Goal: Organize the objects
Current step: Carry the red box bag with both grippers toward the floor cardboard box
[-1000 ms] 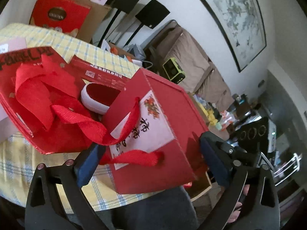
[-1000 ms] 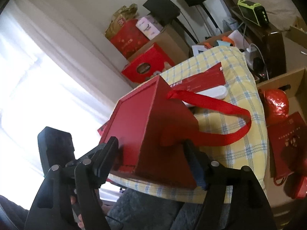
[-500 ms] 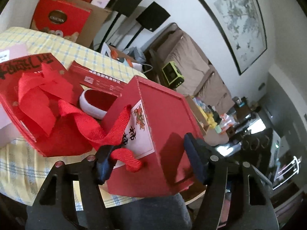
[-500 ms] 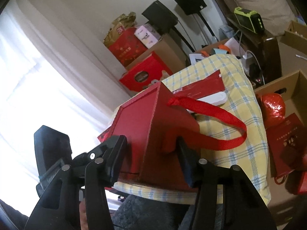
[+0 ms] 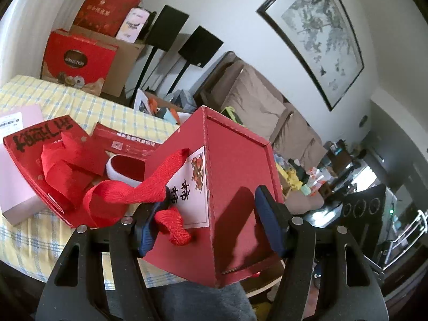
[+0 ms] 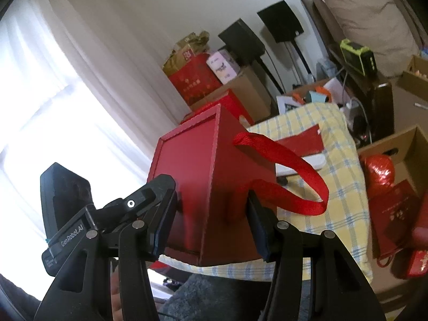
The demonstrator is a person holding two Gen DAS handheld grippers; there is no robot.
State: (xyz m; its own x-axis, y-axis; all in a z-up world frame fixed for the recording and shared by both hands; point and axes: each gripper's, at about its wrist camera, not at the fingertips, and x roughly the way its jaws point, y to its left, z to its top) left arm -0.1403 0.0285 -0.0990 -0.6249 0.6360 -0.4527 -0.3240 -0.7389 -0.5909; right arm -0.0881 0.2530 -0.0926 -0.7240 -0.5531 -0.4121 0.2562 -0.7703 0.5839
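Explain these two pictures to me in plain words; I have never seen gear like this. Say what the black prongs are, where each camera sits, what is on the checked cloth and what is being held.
No robot: a person holds a two-finger clamp in each hand, each with a camera looking along its fingers. The left gripper and right gripper both clamp the same red gift box, one at each end. Their jaws have just been closing onto it. Its red ribbon handle hangs loose. On the yellow checked tablecloth lie a flat red bag, a white tray with a red lining and a pink box.
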